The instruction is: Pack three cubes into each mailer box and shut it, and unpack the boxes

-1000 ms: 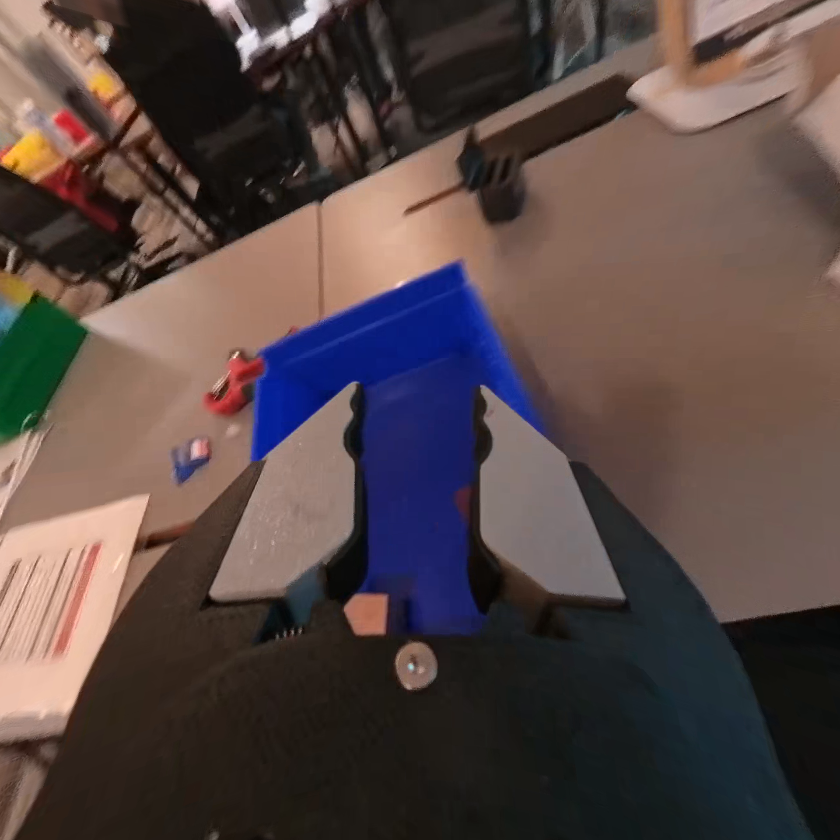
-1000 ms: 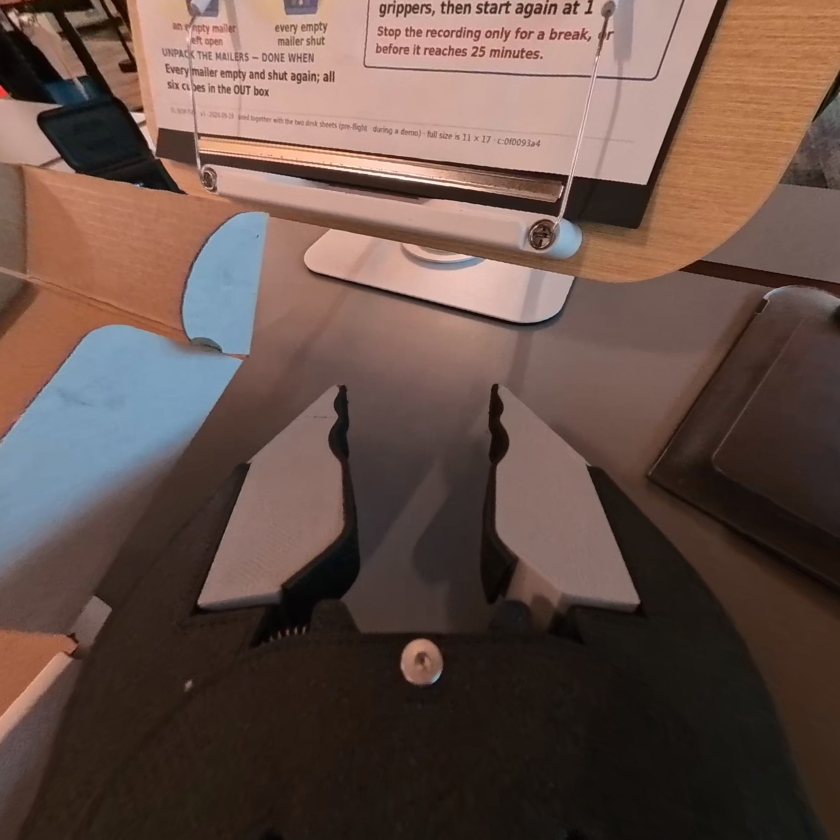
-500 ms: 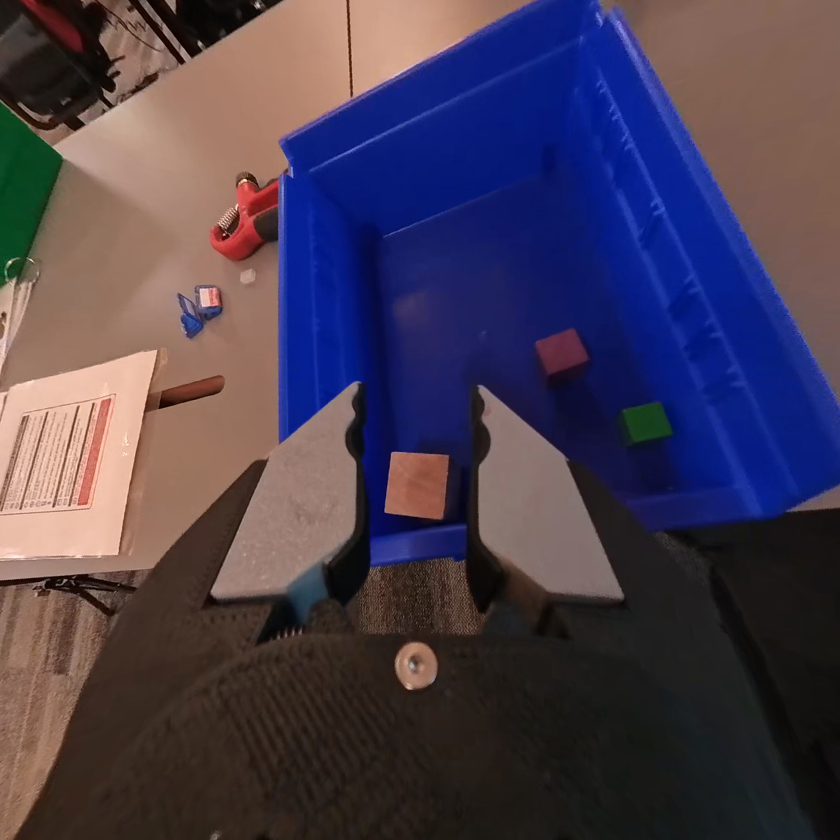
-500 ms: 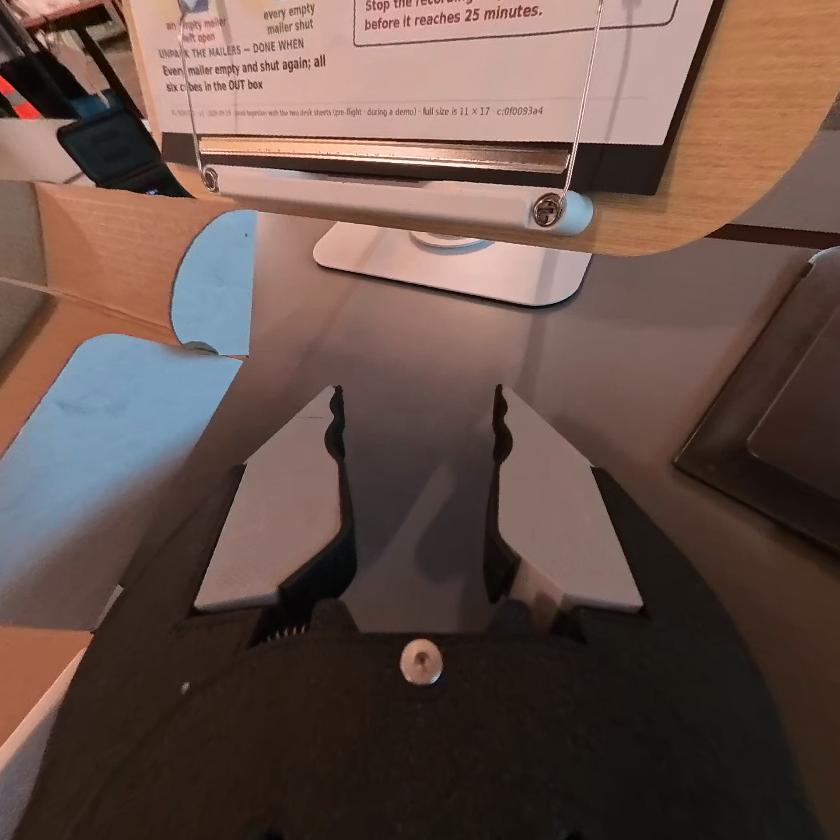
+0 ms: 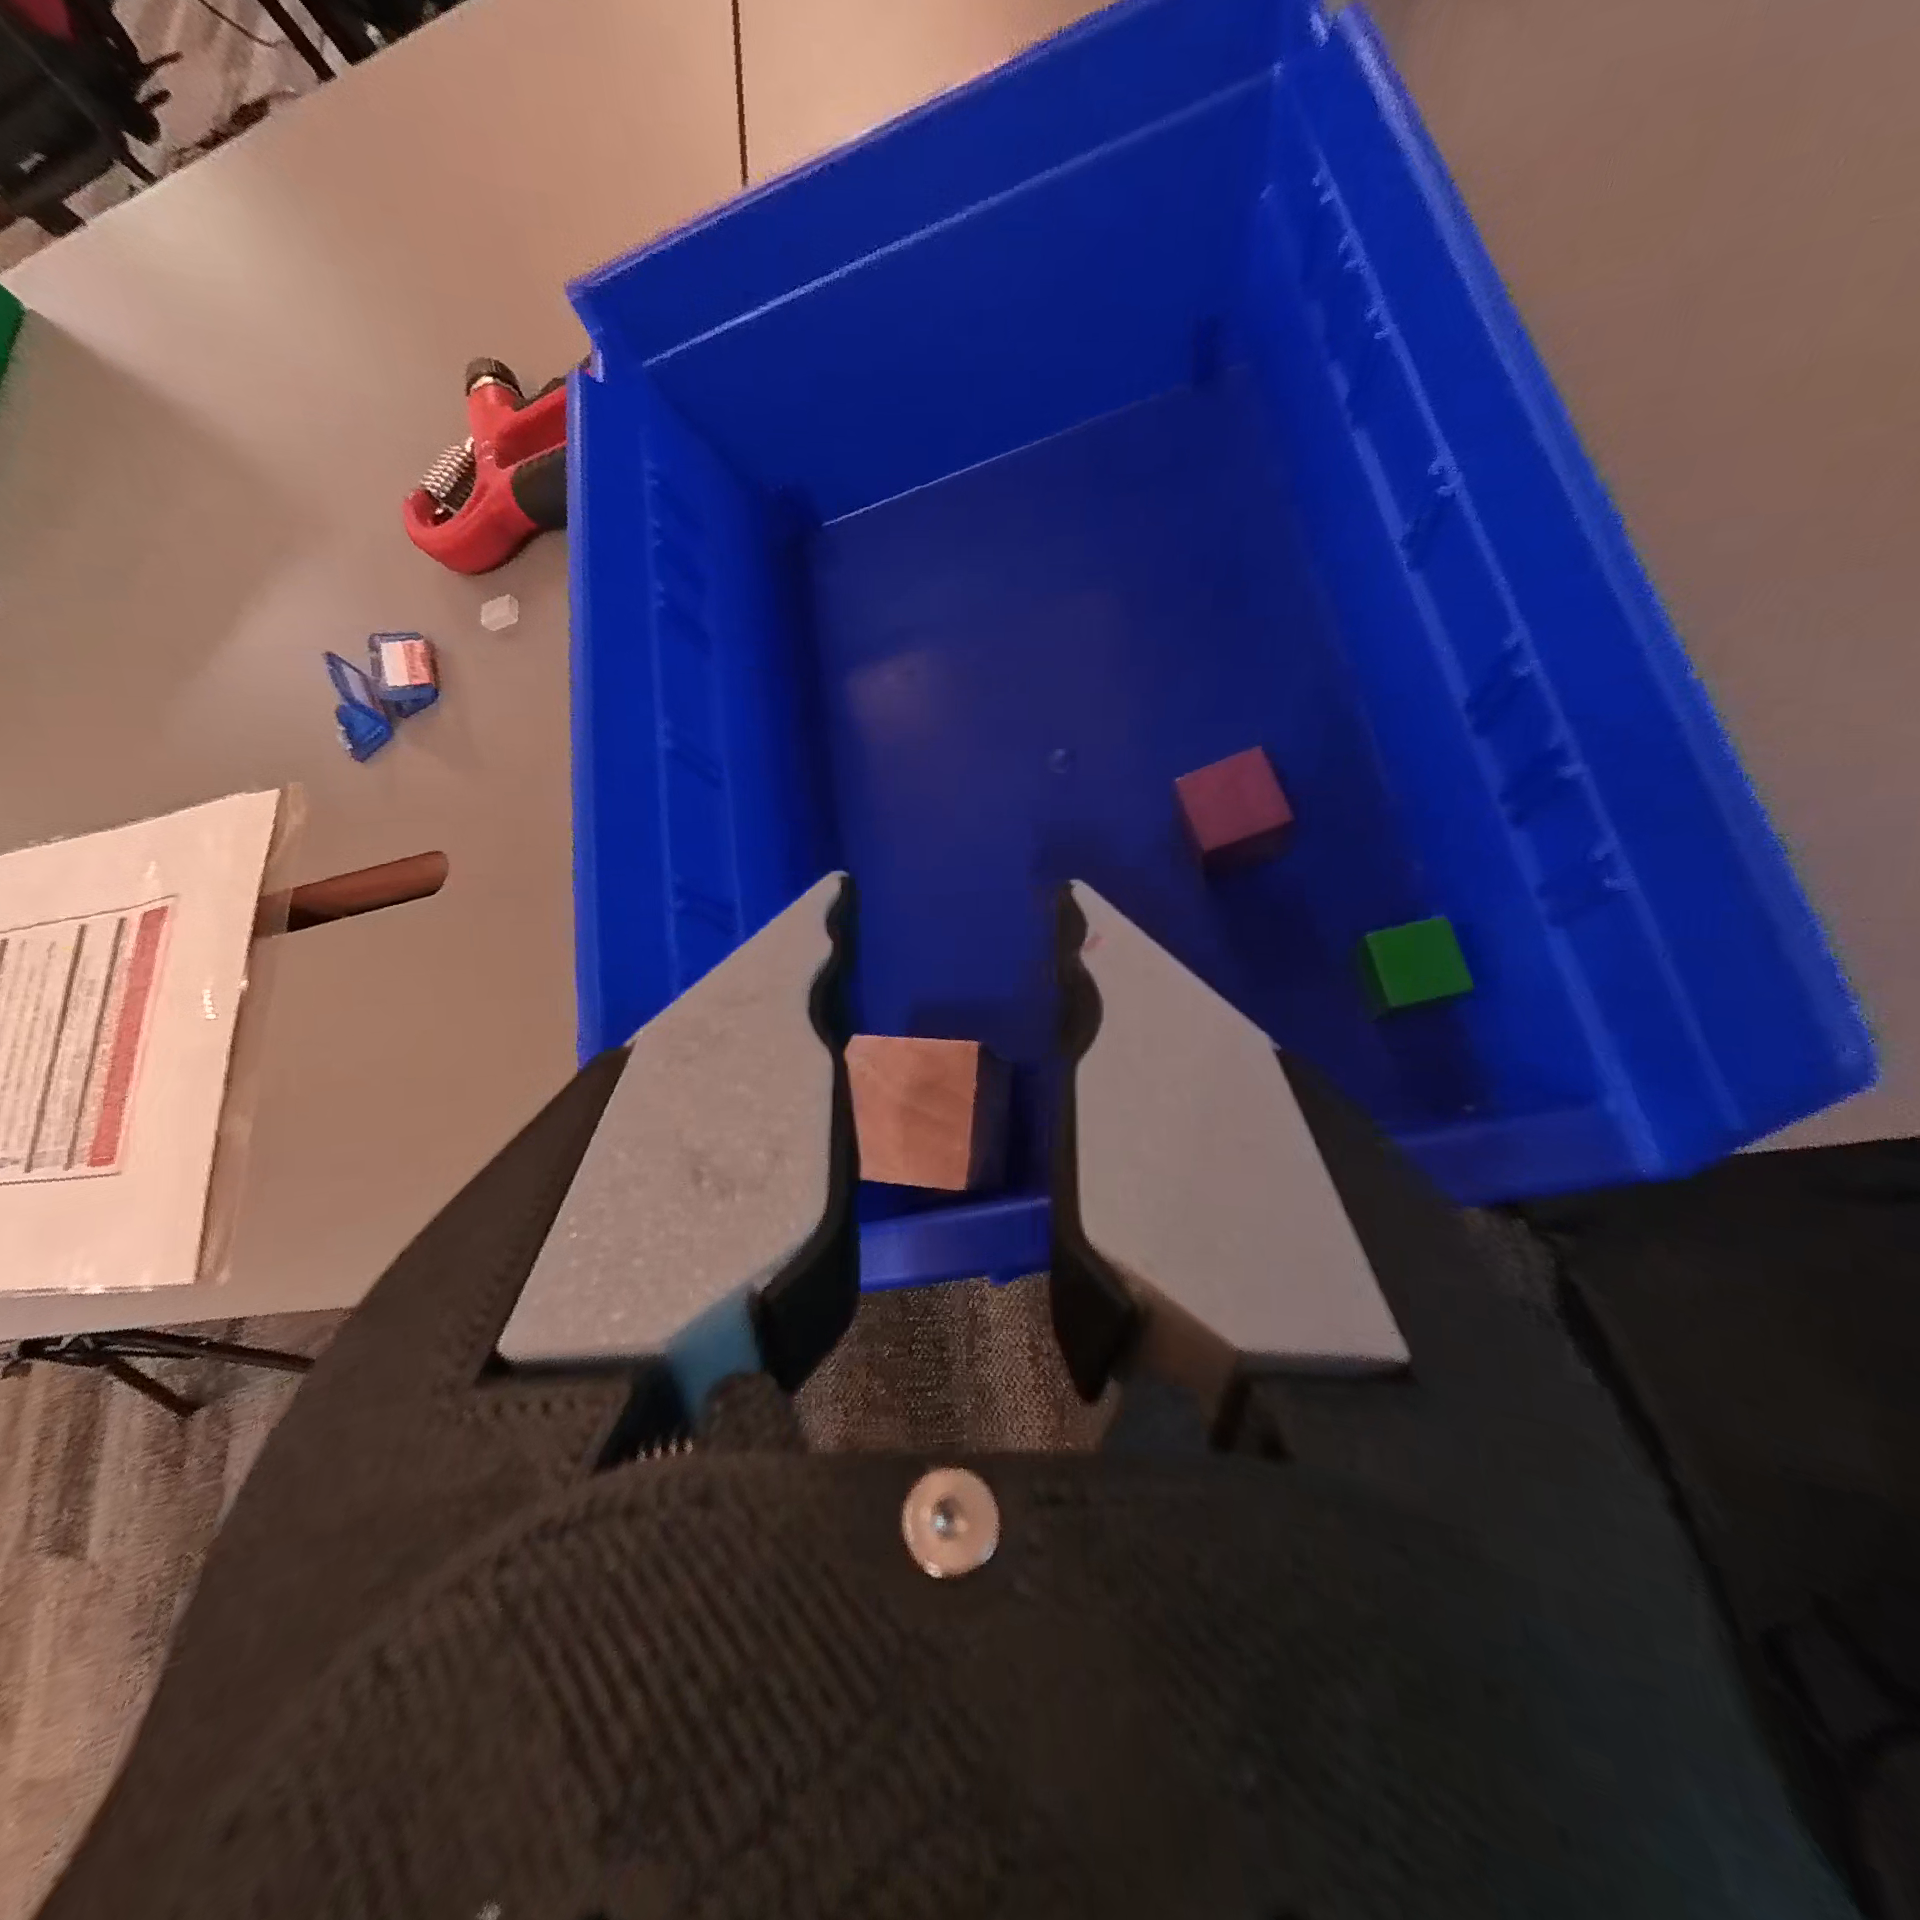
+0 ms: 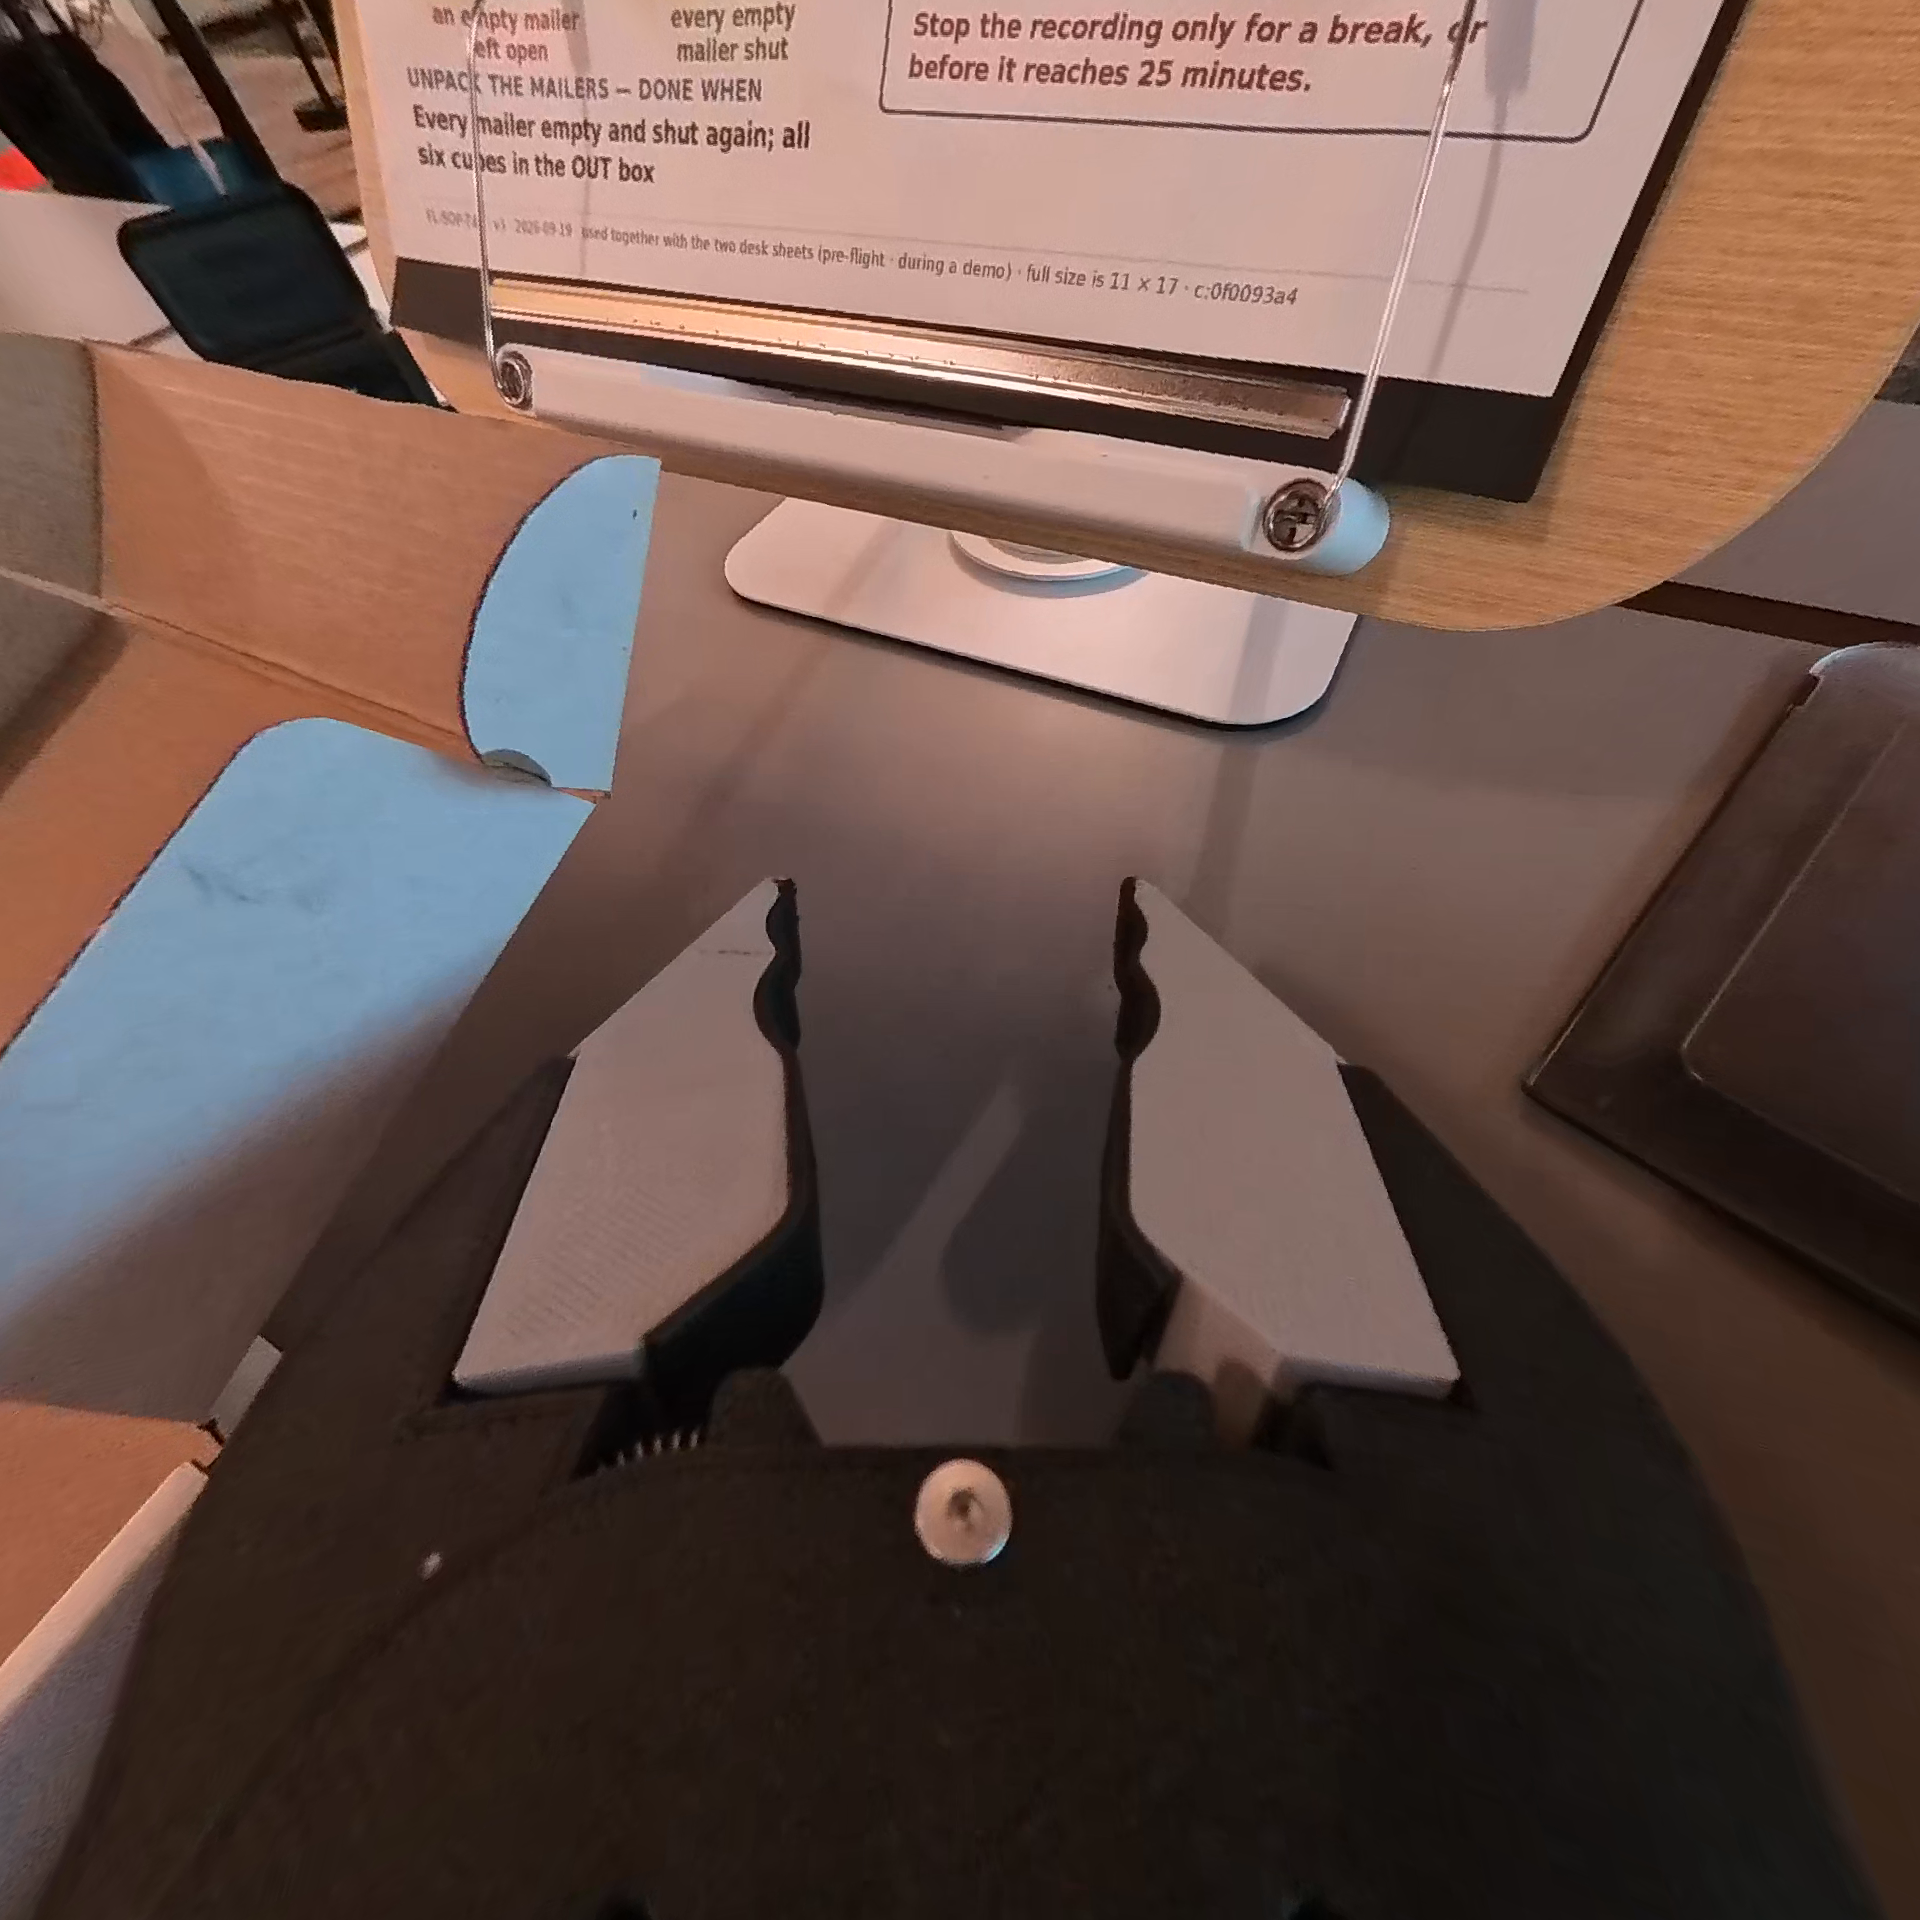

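My left gripper [image 5: 951, 888] is open and hangs over the near end of the blue bin [image 5: 675, 727]. A brown cube [image 5: 914, 1112] lies on the bin floor by the front wall, seen between my fingers and close to the left one, with a gap on its right. A purple cube [image 5: 1234, 800] and a green cube [image 5: 1415, 963] lie further right in the bin. My right gripper [image 6: 956, 888] is open and empty above the grey table, just right of an open cardboard mailer box [image 6: 260, 540] with light blue flaps [image 6: 260, 935].
A red hand tool [image 5: 483, 488], small blue bits [image 5: 384, 686] and a printed sheet [image 5: 104, 1039] lie left of the bin. A wooden sign board on a white stand [image 6: 1039, 623] stands ahead of my right gripper. A dark tray [image 6: 1766, 987] lies at the right. Across from one pair of fingers to the other is roughly 65 cm.
My left gripper has tilted down over the bin, so its floor and all three cubes now show, and its jaws have opened a little wider. My right gripper has barely moved.
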### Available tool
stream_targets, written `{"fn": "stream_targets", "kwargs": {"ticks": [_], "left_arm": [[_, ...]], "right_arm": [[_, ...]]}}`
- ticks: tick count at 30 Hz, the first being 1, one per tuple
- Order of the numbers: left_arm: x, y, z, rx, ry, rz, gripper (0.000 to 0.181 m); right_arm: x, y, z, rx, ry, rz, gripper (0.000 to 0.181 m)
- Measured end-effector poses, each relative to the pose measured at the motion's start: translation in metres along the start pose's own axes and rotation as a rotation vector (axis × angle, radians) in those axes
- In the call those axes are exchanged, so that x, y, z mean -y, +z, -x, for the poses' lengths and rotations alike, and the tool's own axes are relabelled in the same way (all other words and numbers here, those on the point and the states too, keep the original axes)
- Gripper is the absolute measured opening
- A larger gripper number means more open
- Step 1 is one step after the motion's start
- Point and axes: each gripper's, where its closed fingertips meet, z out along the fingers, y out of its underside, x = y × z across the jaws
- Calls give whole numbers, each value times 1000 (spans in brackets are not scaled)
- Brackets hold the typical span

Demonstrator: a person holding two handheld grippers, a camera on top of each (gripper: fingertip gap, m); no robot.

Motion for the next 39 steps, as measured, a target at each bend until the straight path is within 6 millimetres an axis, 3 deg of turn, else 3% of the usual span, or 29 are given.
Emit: {"fn": "stream_targets", "kwargs": {"ticks": [7,13,18,26,39], "left_arm": [[5,-5,-15,-48,67,6,34],[-20,5,-19,-103,160,145,37],[-29,12,-23,-167,208,148,48],[-55,15,12,-163,181,265,53],[-82,30,13,-145,108,623,60]], "right_arm": [[1,0,2,-10,-64,0,60],[4,-7,-4,-37,-55,-41,60],[10,-16,-11,-74,-32,-100,61],[5,-9,-8,-137,-120,-48,60],[6,-10,4,-37,-71,-63,60]]}}
